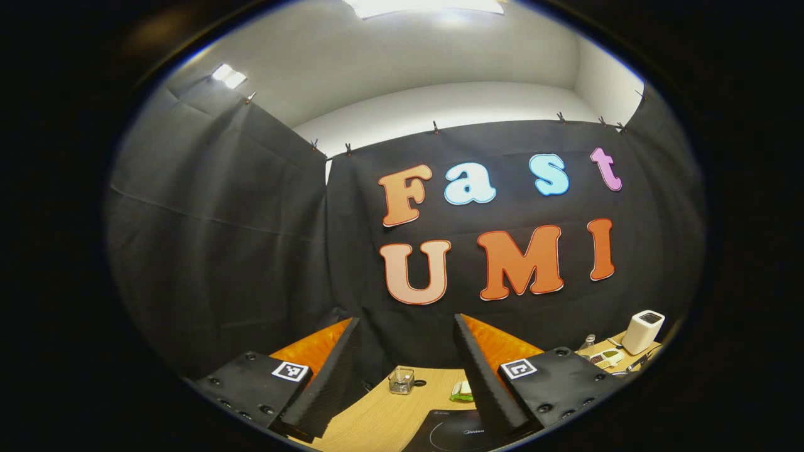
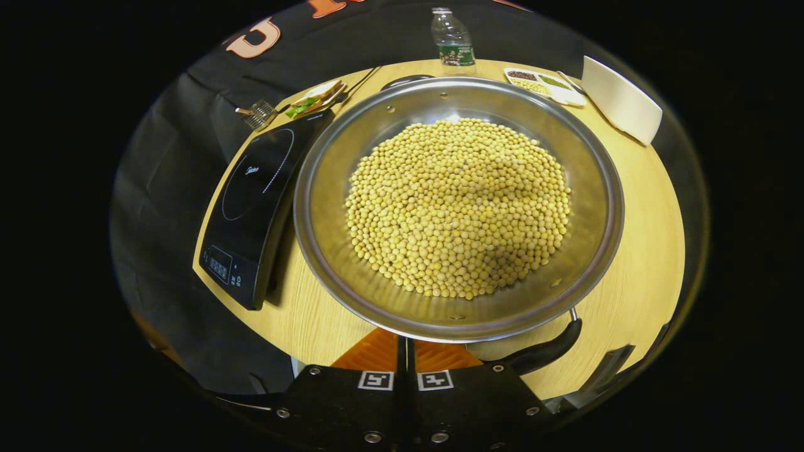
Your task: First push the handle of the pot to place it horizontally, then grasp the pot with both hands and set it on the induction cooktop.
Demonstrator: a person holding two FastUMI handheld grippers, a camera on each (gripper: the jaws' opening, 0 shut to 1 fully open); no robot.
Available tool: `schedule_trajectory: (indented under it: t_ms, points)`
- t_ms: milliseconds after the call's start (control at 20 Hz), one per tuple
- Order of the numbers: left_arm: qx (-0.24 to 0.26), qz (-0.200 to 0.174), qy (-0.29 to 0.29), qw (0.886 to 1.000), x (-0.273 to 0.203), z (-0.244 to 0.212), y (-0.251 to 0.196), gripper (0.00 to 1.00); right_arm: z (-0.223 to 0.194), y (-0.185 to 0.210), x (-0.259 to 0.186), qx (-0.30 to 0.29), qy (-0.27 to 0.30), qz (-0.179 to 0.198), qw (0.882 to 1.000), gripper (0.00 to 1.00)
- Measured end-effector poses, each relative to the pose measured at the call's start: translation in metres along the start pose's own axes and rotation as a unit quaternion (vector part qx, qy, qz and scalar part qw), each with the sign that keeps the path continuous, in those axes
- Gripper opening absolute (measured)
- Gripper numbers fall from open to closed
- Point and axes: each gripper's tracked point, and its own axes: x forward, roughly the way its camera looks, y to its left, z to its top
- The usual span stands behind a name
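The right gripper (image 2: 405, 351) was clenched by the round steel pot (image 2: 326, 207), full of yellow beans (image 2: 458, 207), beside the cooktop (image 2: 251, 201); the left gripper (image 1: 402, 370) stood released.

The pot (image 2: 458, 207) sits just right of the cooktop (image 2: 254, 201), whose glass top lies bare, while a bottle (image 2: 452, 37), a tray (image 2: 543, 85) and a white box (image 2: 622, 100) crowd the desk's (image 2: 641, 238) far edge.
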Motion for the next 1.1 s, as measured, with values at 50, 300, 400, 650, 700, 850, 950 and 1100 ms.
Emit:
schedule_trajectory:
  t_ms: [50, 300, 400, 650, 700, 850, 950, 1100]
  points:
    - [0.0, 0.0, 0.0, 1.0, 0.001, 0.0, -0.001, 0.92, 0.001, -0.004, 0.0, 0.001, 0.0, -0.004, 1.0, 0.0]
    - [0.003, -0.002, -0.003, 1.0, 0.001, 0.003, -0.004, 0.92, 0.008, -0.033, -0.002, 0.007, 0.001, -0.029, 1.0, 0.0]
    - [0.004, -0.003, -0.005, 1.0, 0.002, 0.005, -0.005, 0.95, 0.011, -0.042, -0.004, 0.008, 0.002, -0.037, 0.999, 0.0]
    - [0.006, -0.004, -0.003, 1.0, 0.003, 0.003, -0.006, 0.98, 0.014, -0.067, -0.007, 0.007, 0.012, -0.057, 0.998, 0.0]
    - [0.006, -0.003, -0.002, 1.0, 0.003, 0.002, -0.005, 0.98, 0.016, -0.073, -0.006, 0.006, 0.013, -0.063, 0.998, 0.0]
    - [0.006, 0.0, 0.0, 1.0, 0.003, -0.001, -0.003, 0.92, 0.019, -0.086, -0.006, 0.012, 0.017, -0.073, 0.997, 0.0]
    - [0.006, 0.001, 0.003, 1.0, 0.004, -0.003, -0.001, 0.92, 0.022, -0.092, -0.006, 0.009, 0.019, -0.082, 0.996, 0.0]
    - [0.006, 0.002, 0.008, 1.0, 0.006, -0.007, 0.0, 0.92, 0.025, -0.103, -0.005, 0.003, 0.022, -0.092, 0.995, 0.0]
